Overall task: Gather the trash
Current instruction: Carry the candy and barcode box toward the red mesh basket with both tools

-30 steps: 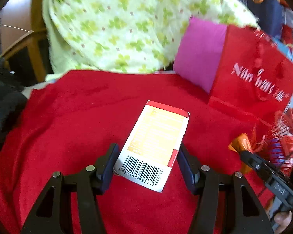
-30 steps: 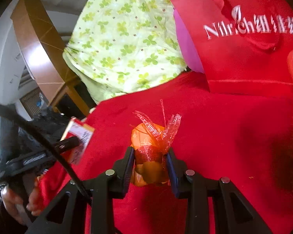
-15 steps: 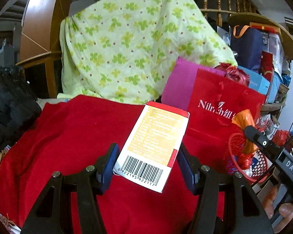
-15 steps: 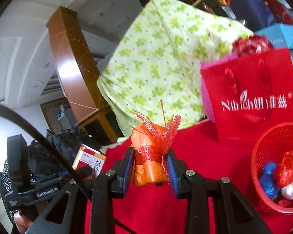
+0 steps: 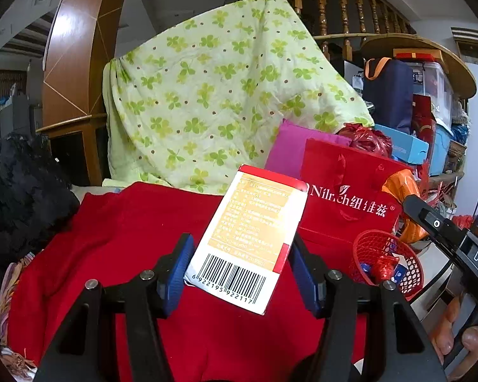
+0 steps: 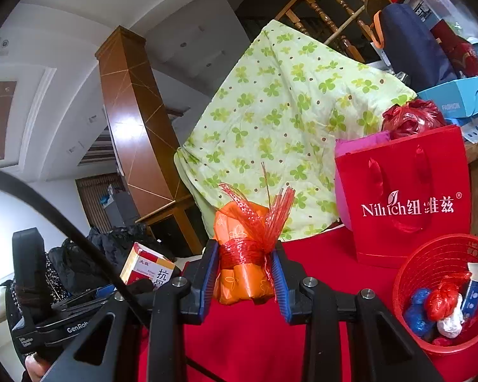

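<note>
I am pinching a small cardboard medicine box point(image 5: 250, 238) between the blue pads of my left gripper point(image 5: 240, 269); it is sitting in the lower centre of the left wrist view, tilted, its barcode end nearest the camera and its red-edged end pointing up and away. In the right wrist view the same box is showing at lower left, clear of the red cloth point(image 5: 127, 222) spread beneath it.

My right gripper point(image 6: 245, 275) is squeezing an orange wrapper bundle point(image 6: 243, 254) at the centre of its view; the pads are pressing on both sides, and red mesh netting tied around it is fanning out above the jaws.

A red mesh basket point(image 6: 430, 254) is standing at the lower right of the right wrist view on the red cloth, with blue, red and white scraps and a small carton lying in it. Just behind it a red paper gift bag point(image 6: 408, 191) with white lettering is standing upright, and a clover-print quilt point(image 6: 286, 111) is filling the middle of the frame behind that.
</note>
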Motion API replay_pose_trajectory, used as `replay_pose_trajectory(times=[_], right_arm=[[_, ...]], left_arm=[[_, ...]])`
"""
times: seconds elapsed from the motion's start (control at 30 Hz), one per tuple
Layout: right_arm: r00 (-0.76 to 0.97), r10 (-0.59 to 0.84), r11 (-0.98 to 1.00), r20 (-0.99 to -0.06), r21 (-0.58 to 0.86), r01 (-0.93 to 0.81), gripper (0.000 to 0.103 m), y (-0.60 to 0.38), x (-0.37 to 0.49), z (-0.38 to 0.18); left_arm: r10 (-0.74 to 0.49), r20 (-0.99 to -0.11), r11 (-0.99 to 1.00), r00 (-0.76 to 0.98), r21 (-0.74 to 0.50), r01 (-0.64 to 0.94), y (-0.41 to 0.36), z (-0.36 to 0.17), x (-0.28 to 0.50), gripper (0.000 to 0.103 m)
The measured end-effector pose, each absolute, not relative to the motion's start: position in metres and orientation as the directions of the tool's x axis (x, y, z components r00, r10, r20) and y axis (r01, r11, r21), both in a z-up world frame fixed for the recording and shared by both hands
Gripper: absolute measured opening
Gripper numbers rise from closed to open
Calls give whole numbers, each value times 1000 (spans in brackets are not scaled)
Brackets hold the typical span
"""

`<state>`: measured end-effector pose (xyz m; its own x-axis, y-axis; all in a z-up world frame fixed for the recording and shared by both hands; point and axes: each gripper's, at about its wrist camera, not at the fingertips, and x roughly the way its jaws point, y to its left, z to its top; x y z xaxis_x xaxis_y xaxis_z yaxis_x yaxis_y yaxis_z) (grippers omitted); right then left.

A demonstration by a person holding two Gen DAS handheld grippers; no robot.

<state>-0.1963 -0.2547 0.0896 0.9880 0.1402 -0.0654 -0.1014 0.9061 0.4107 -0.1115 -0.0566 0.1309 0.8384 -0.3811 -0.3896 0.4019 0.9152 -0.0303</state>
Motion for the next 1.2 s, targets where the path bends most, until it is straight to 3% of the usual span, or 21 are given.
replay_pose_trajectory(times=[0.63, 1.2], right_arm=[[994, 96, 909, -43, 411, -70, 35, -271, -234, 98], [995, 74, 898, -59, 438, -41, 35, -287, -245, 93]], left_arm=[[-347, -331, 916, 877, 81, 393, -84, 140, -150, 62], [-336, -370, 908, 866, 119, 403, -107, 128, -147, 62]])
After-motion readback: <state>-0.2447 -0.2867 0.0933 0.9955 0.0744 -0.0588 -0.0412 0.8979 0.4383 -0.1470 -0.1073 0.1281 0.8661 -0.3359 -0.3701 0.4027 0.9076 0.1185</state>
